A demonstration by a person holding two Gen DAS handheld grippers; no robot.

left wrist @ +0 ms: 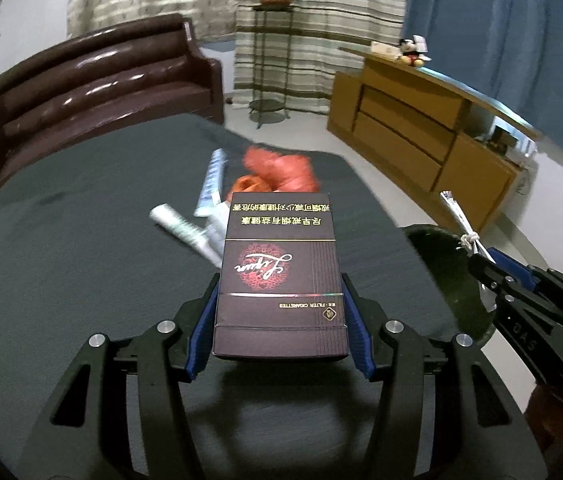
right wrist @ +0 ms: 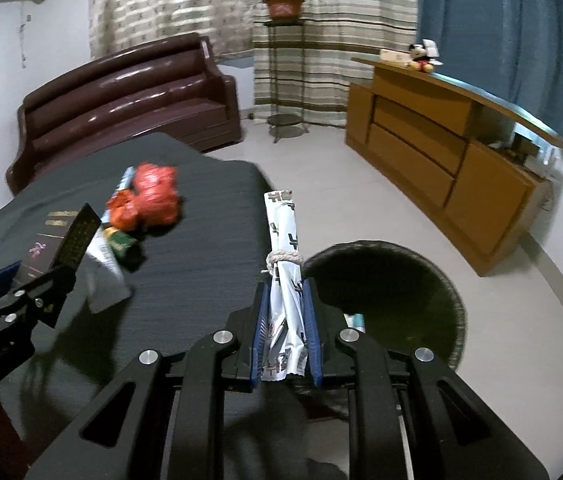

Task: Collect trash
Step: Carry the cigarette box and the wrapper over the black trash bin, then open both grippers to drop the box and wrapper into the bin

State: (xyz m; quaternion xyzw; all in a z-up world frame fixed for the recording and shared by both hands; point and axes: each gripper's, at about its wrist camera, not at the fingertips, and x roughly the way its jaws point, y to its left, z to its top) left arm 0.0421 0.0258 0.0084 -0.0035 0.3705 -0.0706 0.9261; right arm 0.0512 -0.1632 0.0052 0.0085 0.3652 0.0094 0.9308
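My left gripper (left wrist: 280, 284) is shut on a dark purple cigarette box (left wrist: 279, 276) and holds it above the dark table (left wrist: 61, 248); it also shows in the right wrist view (right wrist: 65, 240). My right gripper (right wrist: 286, 292) is shut on a white rolled wrapper tied with string (right wrist: 283, 248), held near the table's right edge beside a dark round bin (right wrist: 393, 296). The wrapper also shows in the left wrist view (left wrist: 457, 216). On the table lie an orange crumpled bag (left wrist: 281, 170), silver and white wrappers (left wrist: 185, 228) and a small green packet (right wrist: 123, 242).
A brown leather sofa (left wrist: 93, 84) stands behind the table. A wooden cabinet (left wrist: 413, 136) runs along the right wall with a plush toy (left wrist: 411, 54) on top. A plant stand (left wrist: 271, 52) stands by the curtains. Tiled floor (right wrist: 301, 152) lies between them.
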